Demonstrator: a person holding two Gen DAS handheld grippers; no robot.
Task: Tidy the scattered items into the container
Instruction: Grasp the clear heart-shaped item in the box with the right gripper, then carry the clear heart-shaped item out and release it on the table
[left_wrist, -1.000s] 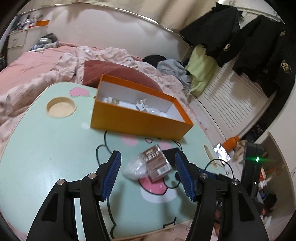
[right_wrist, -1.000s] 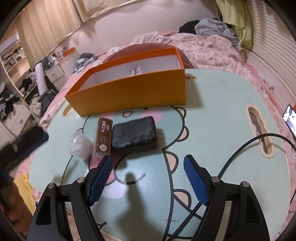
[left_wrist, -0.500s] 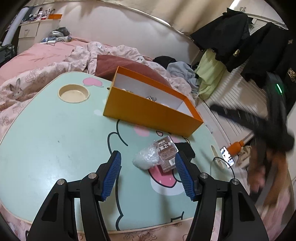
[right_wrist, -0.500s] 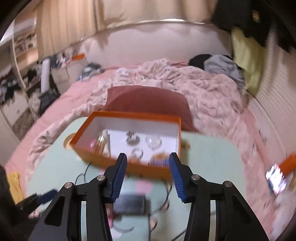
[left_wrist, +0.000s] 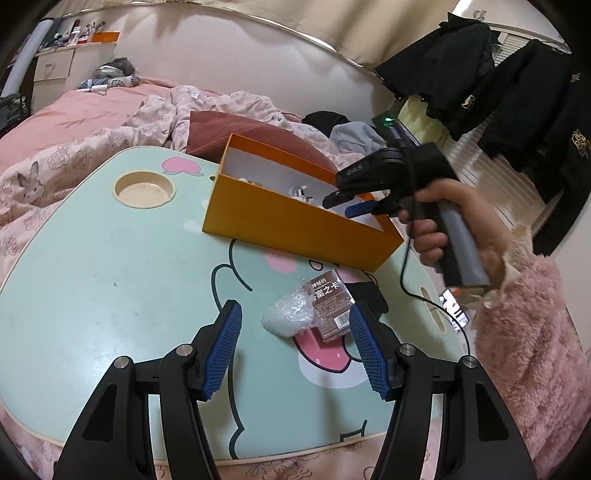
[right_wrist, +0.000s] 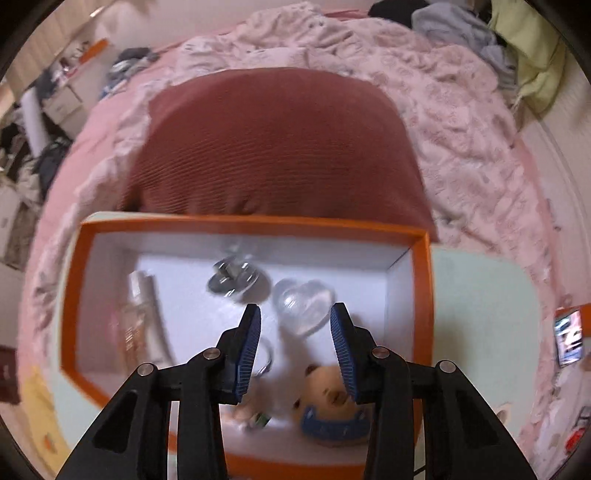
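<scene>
The orange box (left_wrist: 295, 225) stands at the far side of the mint table. My left gripper (left_wrist: 294, 308) hovers open low over the table, with a crumpled clear plastic wad (left_wrist: 290, 314) and a brown card pack (left_wrist: 330, 306) lying just past its fingertips. A black block (left_wrist: 367, 295) lies behind the pack. My right gripper (right_wrist: 295, 308) points down into the orange box (right_wrist: 240, 221); its jaws are closing with nothing between the pads. Below it in the box lie a clear heart (right_wrist: 304, 302), a metal piece (right_wrist: 232, 280), a small bottle (right_wrist: 142, 314) and a plush bear (right_wrist: 328, 387).
A hand (left_wrist: 443, 221) in a fluffy pink sleeve (left_wrist: 528, 350) holds the right gripper (left_wrist: 343, 199) over the box. The table (left_wrist: 110, 277) has a round cup hollow (left_wrist: 144, 188). A black cable (left_wrist: 417, 295) runs off the right edge. A dark red pillow (right_wrist: 273, 147) lies behind the box.
My right gripper swung from above the black block to over the box, tilted downward, and its jaws narrowed. It came into the left wrist view. The left gripper stayed put.
</scene>
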